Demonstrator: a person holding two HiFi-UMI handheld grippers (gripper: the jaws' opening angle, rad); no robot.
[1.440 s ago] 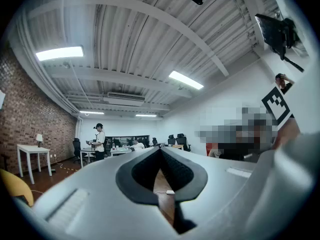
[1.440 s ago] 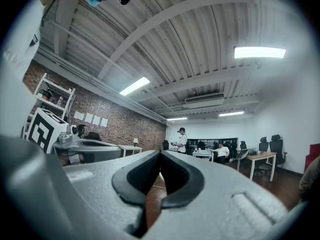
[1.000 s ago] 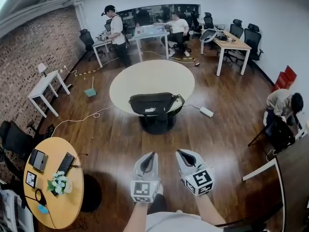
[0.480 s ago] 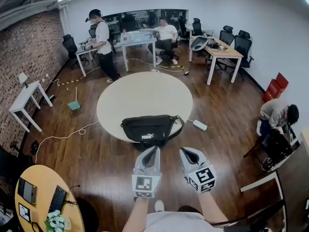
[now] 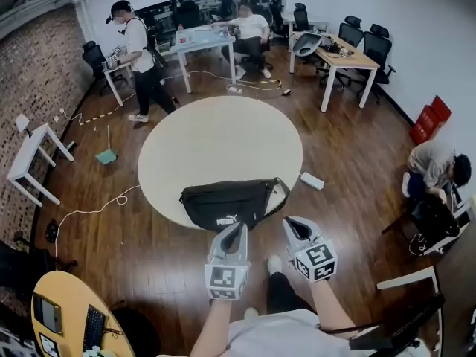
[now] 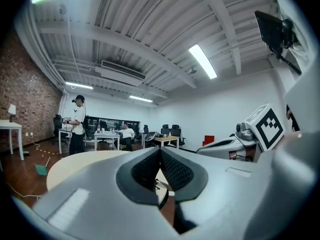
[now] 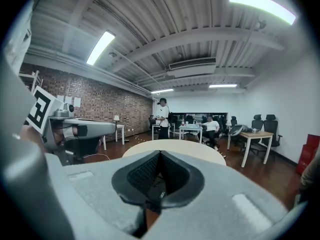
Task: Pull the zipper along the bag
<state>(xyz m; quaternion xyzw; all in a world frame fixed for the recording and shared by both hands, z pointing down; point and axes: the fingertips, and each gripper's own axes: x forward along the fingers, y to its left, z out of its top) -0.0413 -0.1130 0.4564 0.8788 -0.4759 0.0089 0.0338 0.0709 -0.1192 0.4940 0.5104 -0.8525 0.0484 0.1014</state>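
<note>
Left tongs (image 5: pixel 235 233), right tongs (image 5: pixel 291 226): both pressed together, empty, held just short of table (image 5: pixel 223 136) near edge. Step judged: approach, zipper untouched. Bag (image 5: pixel 223 204) lies at near edge, long axis parallel to edge, logo face toward person. Next: locate zipper pull (not discernible), spread tongs, pinch.

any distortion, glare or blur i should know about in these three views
Head view: heavy fisheye, the walls and floor bend around the round table, yet the black bag is sharp. Left gripper view: dark round vignette, the light strip is blown out, and the left hand-held gripper looks soft up close. Right gripper view: same vignette, with glare from the ceiling lamp.
</note>
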